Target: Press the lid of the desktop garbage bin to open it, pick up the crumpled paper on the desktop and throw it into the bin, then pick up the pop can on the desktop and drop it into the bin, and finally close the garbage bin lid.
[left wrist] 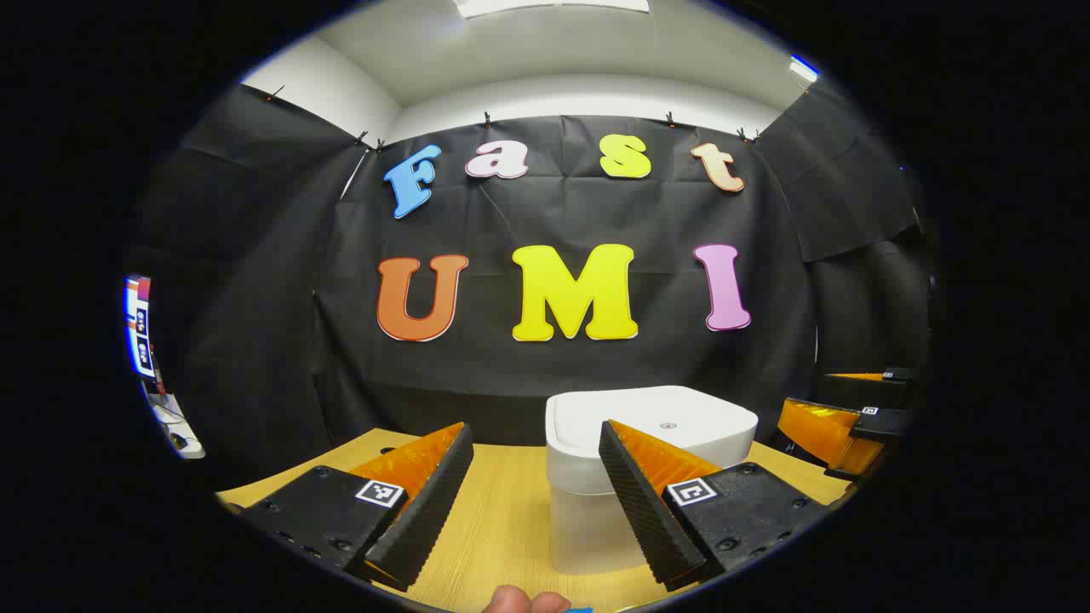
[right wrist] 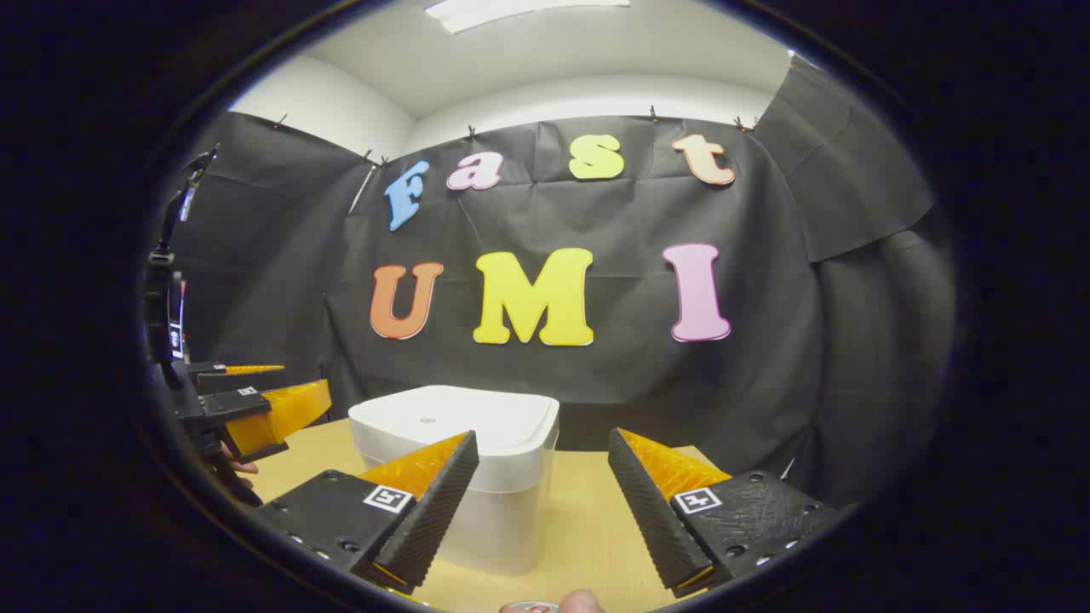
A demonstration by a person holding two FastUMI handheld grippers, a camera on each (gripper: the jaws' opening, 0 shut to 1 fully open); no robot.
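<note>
White rectangular plastic desktop bin [left wrist: 596,502] sits on the light wood-grain table [left wrist: 502,528], near the back by the black cloth wall, lid [left wrist: 656,417] flat and closed. Small round mark on the lid top, probably the press spot. Bin placed roughly between the two grippers, so either one could reach the lid.

Left gripper [left wrist: 536,502] hovers low above the table just in front of the bin, jaws spread wide, nothing between them. In the left gripper view its right finger overlaps the bin's front corner; cannot tell if it is touching or just in front. Right gripper [right wrist: 541,502] also held low, jaws spread and empty, bin off to its left side with the left finger crossing the bin's front. Both look like a ready pose, open so they can go for a press or a pick.

Each gripper shows at the edge of the other's view: right gripper [left wrist: 839,417], left gripper [right wrist: 251,400] with a hand under it.

Silvery round rim with red at the bottom edge of the right gripper view, likely the pop can [right wrist: 528,607], with a fingertip just beside it. Crumpled paper: cannot locate.

Judgement: task at the start, lid not yet pressed; first move is a downward push on the lid.
</note>
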